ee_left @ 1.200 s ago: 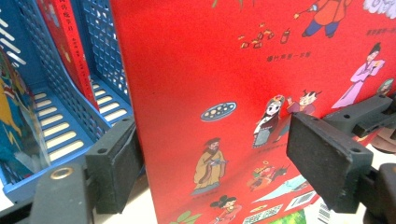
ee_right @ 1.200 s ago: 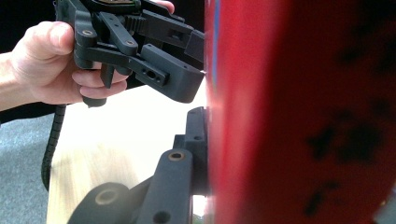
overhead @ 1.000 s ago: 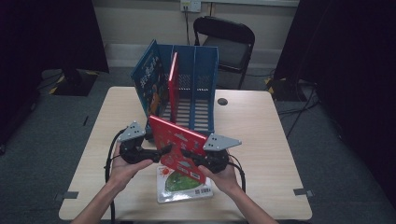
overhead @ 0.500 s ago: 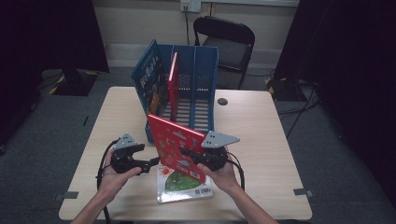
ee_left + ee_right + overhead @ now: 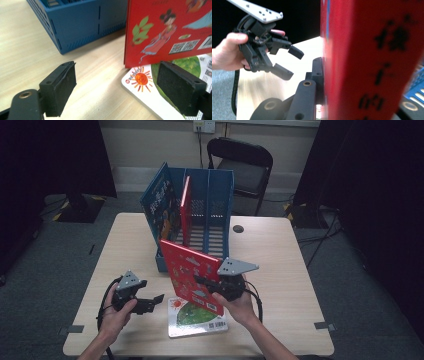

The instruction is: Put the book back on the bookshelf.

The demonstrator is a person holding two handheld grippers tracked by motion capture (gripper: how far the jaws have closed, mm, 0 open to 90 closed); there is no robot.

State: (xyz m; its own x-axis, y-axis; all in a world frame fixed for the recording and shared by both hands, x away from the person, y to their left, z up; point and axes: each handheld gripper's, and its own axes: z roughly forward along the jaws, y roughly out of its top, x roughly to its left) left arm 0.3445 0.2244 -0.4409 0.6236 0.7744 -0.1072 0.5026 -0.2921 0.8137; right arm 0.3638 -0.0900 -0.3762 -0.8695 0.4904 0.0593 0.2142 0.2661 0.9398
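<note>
Left tool (image 5: 150,302) withdrawn from red book (image 5: 192,275)

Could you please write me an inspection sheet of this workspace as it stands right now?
Surface: light wooden table, bare at its right side.
Job's things: red book held upright above the table; flat book with sun picture lying under it; blue file rack behind, holding a blue book and a second red book.
Clutter: small dark round thing on the table beside the rack.
Grippers: right gripper shut on the red book; left gripper open, nothing between its jaws, low over the table.
Cables: black cable looping from the left gripper.
Surroundings: black folding chair behind the table, grey carpet, wall socket.
</note>
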